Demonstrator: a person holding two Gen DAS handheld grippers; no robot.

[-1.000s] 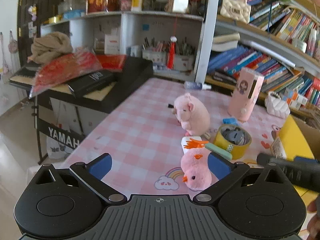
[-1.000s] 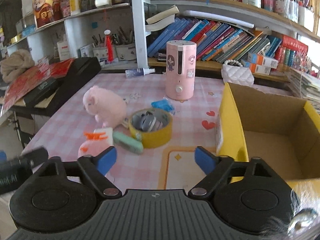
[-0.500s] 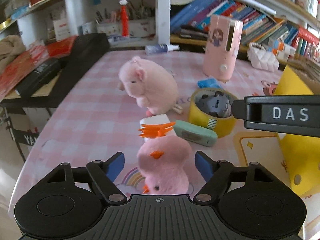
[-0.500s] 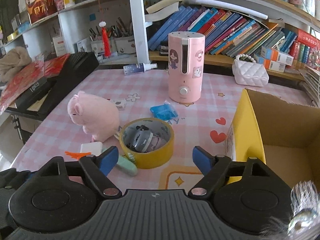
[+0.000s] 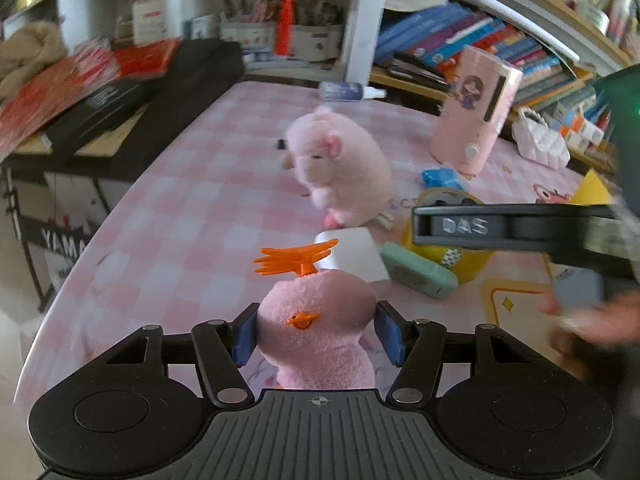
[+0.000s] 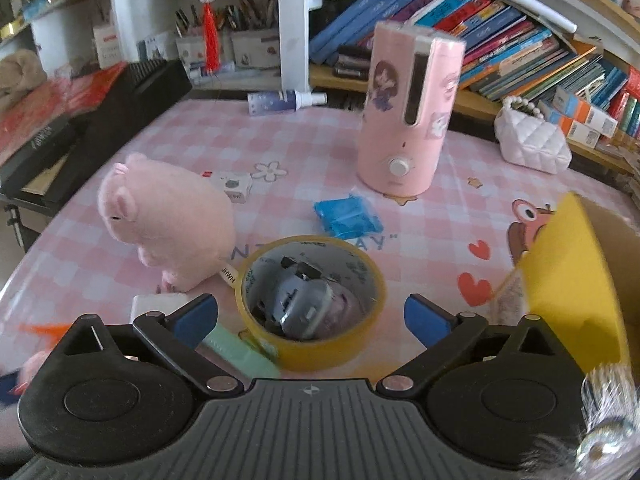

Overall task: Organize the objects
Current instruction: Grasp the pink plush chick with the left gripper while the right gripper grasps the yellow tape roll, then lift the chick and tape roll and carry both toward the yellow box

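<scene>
Two blue pads (image 5: pixel 243 339) of the left gripper (image 5: pixel 316 338) pressed against the flanks of a pink plush chick (image 5: pixel 320 332), clamped low over the checked tablecloth (image 5: pixel 192 216). Beyond the orange crest, a white block (image 5: pixel 354 254), a green case (image 5: pixel 420 276), a pink plush pig (image 5: pixel 344 172). Right gripper (image 6: pixel 311 316) spread wide and empty, level above a yellow tape roll (image 6: pixel 316 304) with a small toy inside. Only from the right wrist: a yellow cardboard box (image 6: pixel 572 280) alongside, a pink humidifier (image 6: pixel 408 112) farther back.
</scene>
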